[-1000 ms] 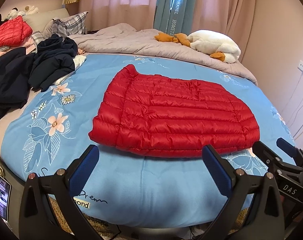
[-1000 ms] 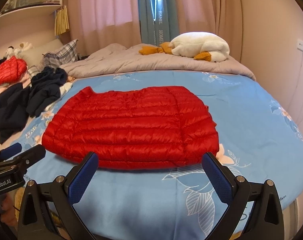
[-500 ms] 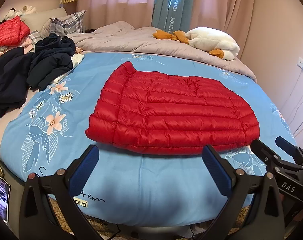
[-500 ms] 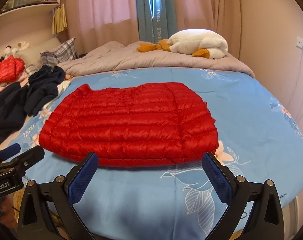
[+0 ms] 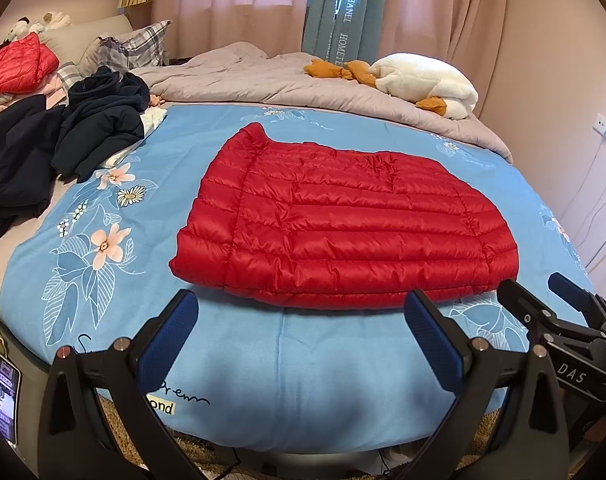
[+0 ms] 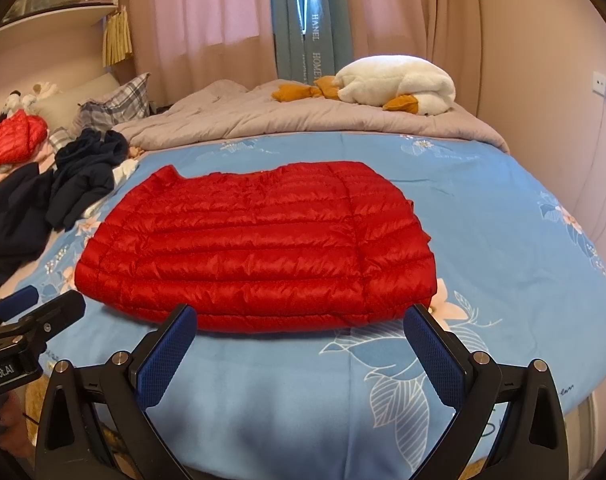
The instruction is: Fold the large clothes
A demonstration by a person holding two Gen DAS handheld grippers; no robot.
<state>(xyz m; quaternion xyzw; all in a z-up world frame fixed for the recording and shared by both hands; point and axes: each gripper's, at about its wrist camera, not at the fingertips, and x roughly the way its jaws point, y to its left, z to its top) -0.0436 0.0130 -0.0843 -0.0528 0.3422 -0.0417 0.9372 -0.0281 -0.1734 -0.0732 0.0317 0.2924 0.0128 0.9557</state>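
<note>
Bedding in blue with a flower print (image 5: 287, 352) is seen across the whole bed, and a red quilted jacket (image 5: 343, 224) is laid flat on it, folded into a broad rounded block with its collar end pointing toward the left side of the bed. The jacket is set near the front edge of the bed, and nothing is resting on top of it.

The left claw (image 5: 301, 340) is held in front of the bed edge with its blue-padded fingers (image 5: 169, 340) spread wide apart; nothing is gripped between them, and the near hem of the jacket is seen just beyond the fingertips, not touched. The right claw (image 6: 301, 340) is likewise held wide apart and empty, just short of the jacket's near edge (image 6: 263, 320). In the left wrist view the right claw is seen at the right border (image 5: 559, 320), beside the jacket's right end; in the right wrist view the left claw is seen at the left border.

A heap of dark clothes (image 5: 63, 148) is piled at the left side of the bed, well apart from the jacket, with another red quilted garment (image 5: 17, 62) behind it near a plaid pillow (image 5: 131, 46). A grey blanket (image 5: 263, 80) is bunched at the far side, and a white plush goose (image 5: 423, 80) is lying on it.
</note>
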